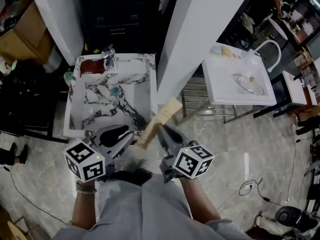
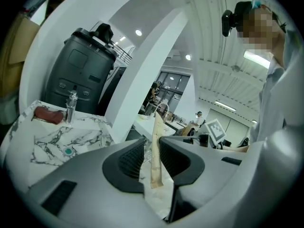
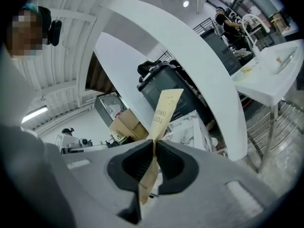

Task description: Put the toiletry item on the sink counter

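Observation:
The toiletry item is a long tan paper toothbrush packet [image 1: 163, 116]. My right gripper [image 1: 161, 129] is shut on it near its lower half, and the printed end [image 3: 164, 109] sticks up past the jaws. My left gripper [image 1: 131, 135] is open just left of the packet's lower end. In the left gripper view the packet [image 2: 156, 151] stands edge-on in the gap between the pads, touching neither. Both grippers hover at the near right corner of the marble sink counter [image 1: 145, 64], in front of its basin.
A chrome faucet [image 1: 110, 59] and a red-brown object [image 1: 91, 65] sit at the counter's back edge, with a teal drain [image 1: 115, 90] in the basin. A white pillar [image 1: 200, 29] rises right of the counter. Beyond it stands a second white sink [image 1: 220, 91]. A black bin [image 2: 80, 70] is behind.

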